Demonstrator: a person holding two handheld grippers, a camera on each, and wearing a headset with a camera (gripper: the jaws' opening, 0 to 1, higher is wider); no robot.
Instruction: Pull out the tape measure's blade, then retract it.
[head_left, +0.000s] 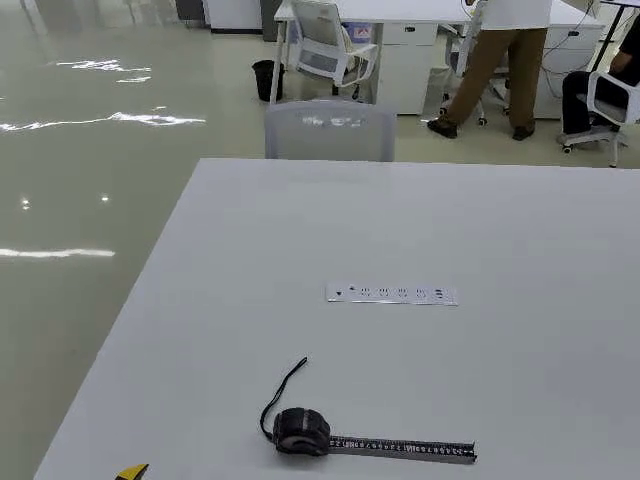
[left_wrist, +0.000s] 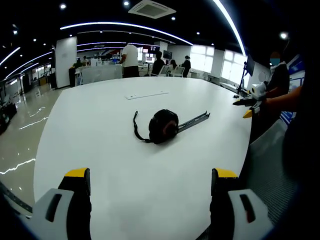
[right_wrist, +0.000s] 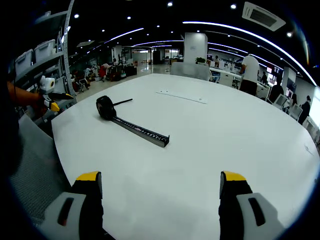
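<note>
1. The tape measure (head_left: 302, 431) lies on the near part of the table (head_left: 300, 230), a dark round case resting flat, untouched by either tool.
2. Its blade (head_left: 405, 449) is pulled partly out and lies flat on the tabletop, running right from the case.
3. A black strap (head_left: 280, 390) loops off the case's left side and trails toward the far side.
4. The left gripper (left_wrist: 151, 173) hovers over the near table edge with its jaws spread wide and nothing between them; the tape measure lies well ahead of it.
5. The right gripper (right_wrist: 161, 176) is likewise released, jaws wide apart and empty, with the blade's free end ahead of it and apart from it.
6. Farther across the table, a flush outlet strip (head_left: 392, 294) sits in the surface.
7. A grey chair (head_left: 330, 130) stands at the far table edge.
8. Beyond it, a person (head_left: 495, 60) stands by desks on the far right.
</note>
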